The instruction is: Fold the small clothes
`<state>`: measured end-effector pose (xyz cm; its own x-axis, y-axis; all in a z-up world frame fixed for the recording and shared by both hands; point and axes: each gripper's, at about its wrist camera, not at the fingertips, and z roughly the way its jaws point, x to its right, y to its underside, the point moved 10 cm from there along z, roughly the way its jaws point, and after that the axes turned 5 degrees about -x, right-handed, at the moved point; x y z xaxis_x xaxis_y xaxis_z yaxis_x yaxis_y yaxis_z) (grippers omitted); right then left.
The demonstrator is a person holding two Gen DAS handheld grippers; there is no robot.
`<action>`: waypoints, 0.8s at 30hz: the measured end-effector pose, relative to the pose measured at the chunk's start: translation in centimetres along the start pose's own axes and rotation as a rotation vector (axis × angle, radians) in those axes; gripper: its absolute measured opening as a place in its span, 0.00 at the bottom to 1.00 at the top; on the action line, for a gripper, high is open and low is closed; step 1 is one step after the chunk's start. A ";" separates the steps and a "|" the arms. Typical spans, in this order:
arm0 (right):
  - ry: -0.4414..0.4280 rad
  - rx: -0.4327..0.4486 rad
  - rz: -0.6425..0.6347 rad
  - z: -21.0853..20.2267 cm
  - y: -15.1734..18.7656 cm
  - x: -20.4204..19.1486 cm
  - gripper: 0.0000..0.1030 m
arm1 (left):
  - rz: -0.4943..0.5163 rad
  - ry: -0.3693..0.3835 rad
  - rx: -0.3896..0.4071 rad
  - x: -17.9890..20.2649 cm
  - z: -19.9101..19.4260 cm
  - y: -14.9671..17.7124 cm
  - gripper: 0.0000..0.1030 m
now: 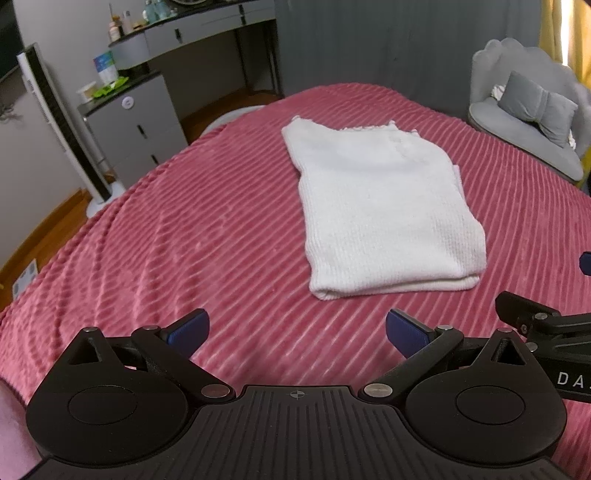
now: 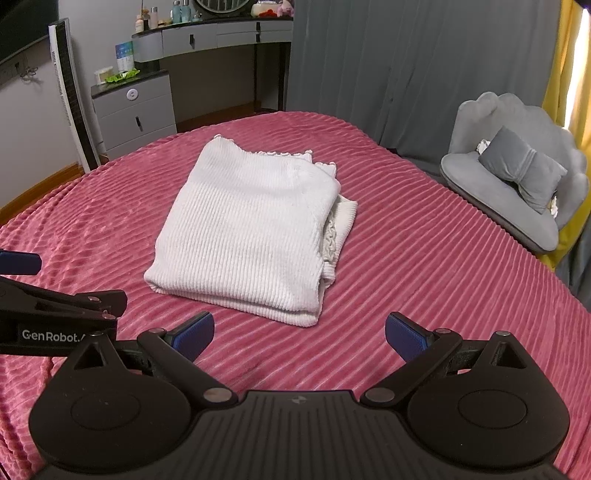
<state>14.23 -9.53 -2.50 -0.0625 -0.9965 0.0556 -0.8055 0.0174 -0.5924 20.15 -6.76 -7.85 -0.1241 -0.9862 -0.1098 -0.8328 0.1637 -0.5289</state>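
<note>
With the left gripper [image 1: 295, 332] and right gripper [image 2: 299, 332] both released and empty just short of the folded white ribbed knit top [image 2: 251, 229] lying mid-bed on the pink bedspread [image 2: 424, 258], a careless regrasp could drag its loose right-side layers apart.

A home bedroom: a bed under a pink ribbed blanket [image 2: 424, 236], a grey dressing table [image 2: 221, 35] and a shell-backed armchair [image 2: 517, 166].
</note>
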 end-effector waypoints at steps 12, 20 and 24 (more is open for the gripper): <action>0.001 -0.003 -0.003 0.1 0.1 -0.2 0.96 | 0.004 -0.004 -0.001 -0.1 0.0 0.1 1.00; 0.001 -0.006 -0.003 0.1 0.2 -0.2 0.96 | 0.007 -0.008 -0.006 -0.1 0.2 0.3 1.00; 0.000 -0.005 -0.006 0.2 0.2 -0.3 0.96 | 0.010 -0.009 -0.007 -0.1 0.2 0.3 1.00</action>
<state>14.21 -9.26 -2.78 -0.0575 -0.9966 0.0590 -0.8085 0.0118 -0.5884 20.02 -6.62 -8.15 -0.1282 -0.9842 -0.1224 -0.8354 0.1737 -0.5214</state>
